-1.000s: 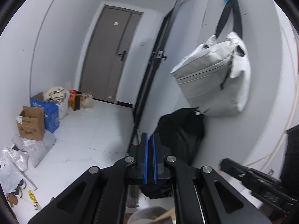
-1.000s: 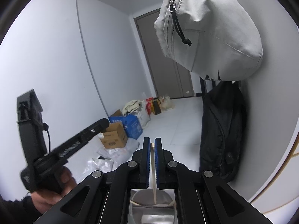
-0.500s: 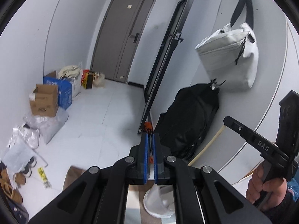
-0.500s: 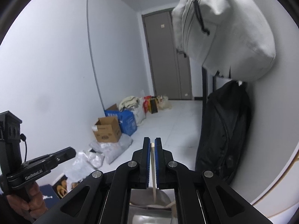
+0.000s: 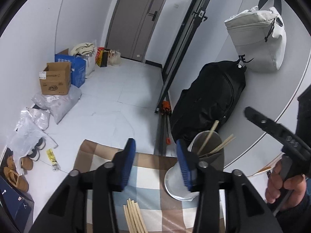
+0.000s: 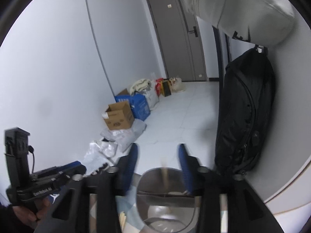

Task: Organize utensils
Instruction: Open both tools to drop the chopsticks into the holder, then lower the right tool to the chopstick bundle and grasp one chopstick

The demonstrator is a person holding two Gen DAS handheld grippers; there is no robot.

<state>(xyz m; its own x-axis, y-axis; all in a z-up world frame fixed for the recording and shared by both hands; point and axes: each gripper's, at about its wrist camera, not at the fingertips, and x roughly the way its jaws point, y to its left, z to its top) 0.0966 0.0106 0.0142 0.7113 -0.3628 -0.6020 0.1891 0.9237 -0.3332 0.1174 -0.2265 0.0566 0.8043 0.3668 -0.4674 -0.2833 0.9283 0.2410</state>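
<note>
**A:** What am I over?

**B:** From my left camera, loose chopsticks (image 5: 134, 216) lie bundled on a checked cloth (image 5: 151, 172) at the bottom of the frame, long axis running from near me away, fanned slightly, tips toward the camera. They sit below and between my left gripper's (image 5: 155, 163) blue pads, not touching them.

**A:** And the holder?

**B:** A metal cup (image 5: 209, 145) stands just right of the left gripper, partly behind its right finger. A few chopsticks (image 5: 213, 141) lean in it, upper ends tilted up and to the right. A white bowl (image 5: 175, 182) sits at its base; I cannot tell whether they touch.

**A:** Claws?

**B:** The left gripper has just been opening; it is released with nothing between the pads. The right gripper (image 6: 158, 165) has also just been opening, over the cup's (image 6: 155, 182) mouth. One blurred chopstick (image 6: 165, 176) stands near-upright in the gap, clear of both pads.

**A:** The room?

**B:** Pale tiled floor (image 5: 120, 89), white walls, a grey door (image 5: 136, 17) at the far end. Cardboard box (image 5: 56, 80), blue box (image 5: 78, 68) and plastic bags along the left wall. A black bag (image 5: 211, 101) leans on the right wall under a hanging grey bag (image 5: 256, 38). Each camera shows the other handle in a hand (image 5: 285, 184).
</note>
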